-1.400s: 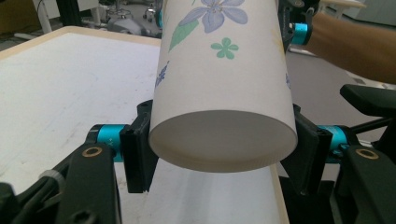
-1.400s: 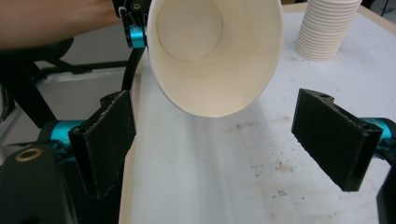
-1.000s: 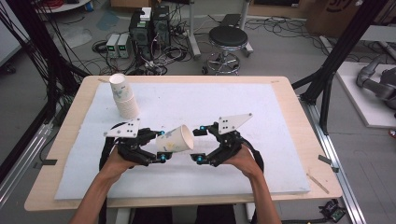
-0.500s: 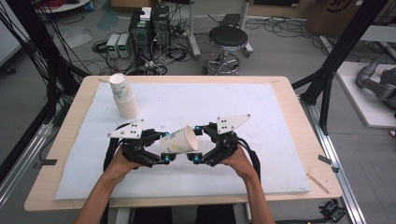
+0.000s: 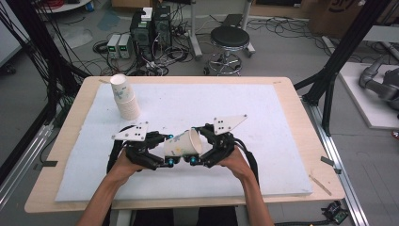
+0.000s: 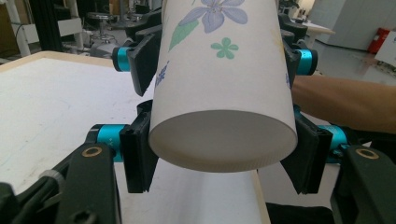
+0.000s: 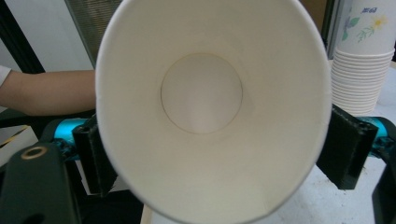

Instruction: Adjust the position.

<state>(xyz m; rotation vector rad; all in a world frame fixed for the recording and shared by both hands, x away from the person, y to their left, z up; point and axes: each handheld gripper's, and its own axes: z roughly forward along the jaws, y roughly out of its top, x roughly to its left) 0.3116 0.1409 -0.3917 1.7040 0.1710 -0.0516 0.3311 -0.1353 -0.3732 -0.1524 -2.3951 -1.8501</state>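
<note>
White paper cup (image 5: 182, 143), printed with blue flowers and green leaves, lies on its side in the air just above the counter (image 5: 282, 117), held between two hand-held grippers near the front edge. Its base points toward the left gripper (image 5: 165, 157), whose fingers (image 6: 137, 161) clamp the narrow end on both sides. Its open mouth faces the right gripper (image 5: 196, 157), whose fingers (image 7: 348, 151) stand wide on either side of the rim and have just been closing in on it, the cup between them; whether they press yet is hard to tell. This looks like a hand-over from left to right. Next, the right fingers likely need a firm hold on the rim end before the left ones let go. Farther back on the left stands a stack of matching cups (image 5: 124, 96).
</note>
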